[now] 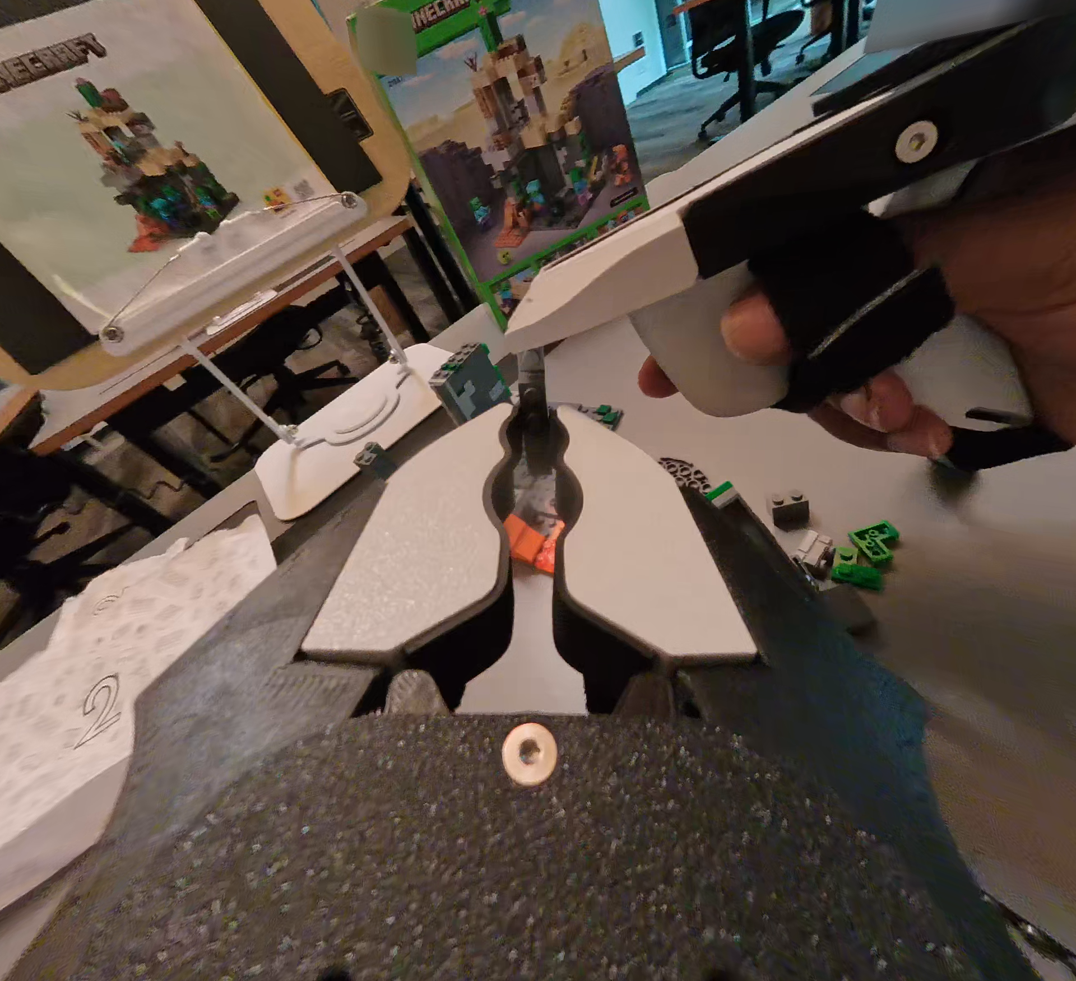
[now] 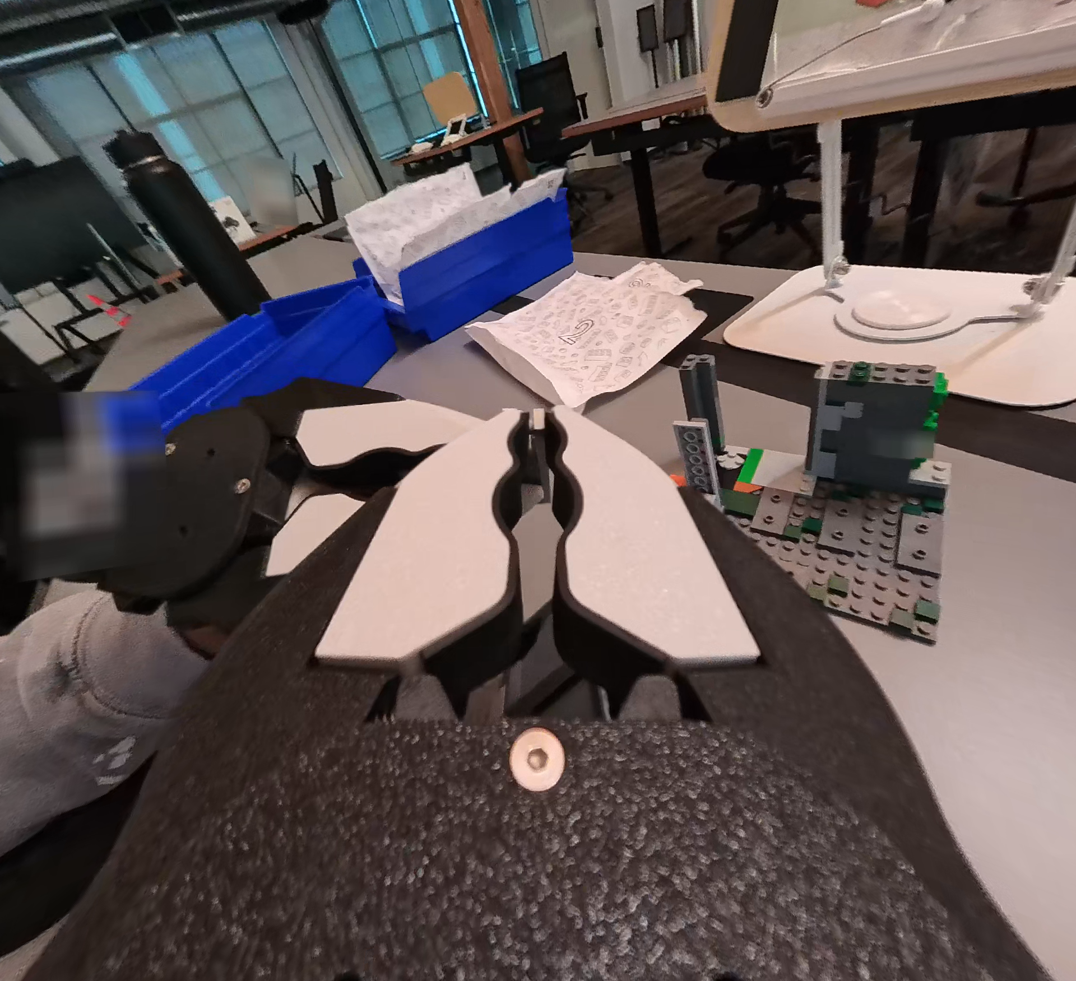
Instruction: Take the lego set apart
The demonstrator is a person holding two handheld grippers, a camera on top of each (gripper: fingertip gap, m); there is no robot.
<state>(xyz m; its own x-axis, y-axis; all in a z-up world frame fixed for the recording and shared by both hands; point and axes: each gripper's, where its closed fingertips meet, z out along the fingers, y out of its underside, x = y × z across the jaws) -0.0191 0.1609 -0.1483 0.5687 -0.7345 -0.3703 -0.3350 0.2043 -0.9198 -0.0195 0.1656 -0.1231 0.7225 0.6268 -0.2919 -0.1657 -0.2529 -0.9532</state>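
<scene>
My left gripper [image 1: 533, 412] is shut on a thin dark grey lego piece [image 1: 533, 377] that stands up between its fingertips. My right gripper [image 2: 537, 417] is shut on a small pale-topped dark piece [image 2: 538, 420], probably the same one. In the left wrist view the right gripper [image 1: 521, 327] comes down from the right in a gloved hand and meets the piece from above. The lego build [image 2: 844, 534], a grey studded baseplate with a grey block [image 2: 873, 429] and thin grey pillars [image 2: 698, 400], stands on the table to the right of my right gripper. The block also shows in the left wrist view [image 1: 471, 388].
Loose green and grey pieces [image 1: 862, 551] lie on the grey table [image 1: 757, 458]. A white stand [image 2: 873, 324] holds an instruction booklet [image 1: 145, 138]. The set's box [image 1: 512, 138] stands behind. A numbered paper bag [image 2: 588, 336], blue bins [image 2: 477, 260] and a black bottle [image 2: 180, 225] sit farther off. Left and right tips are no more than a few centimetres apart. From the left gripper's tips to the lego build [image 2: 844, 534] is close to 15 cm.
</scene>
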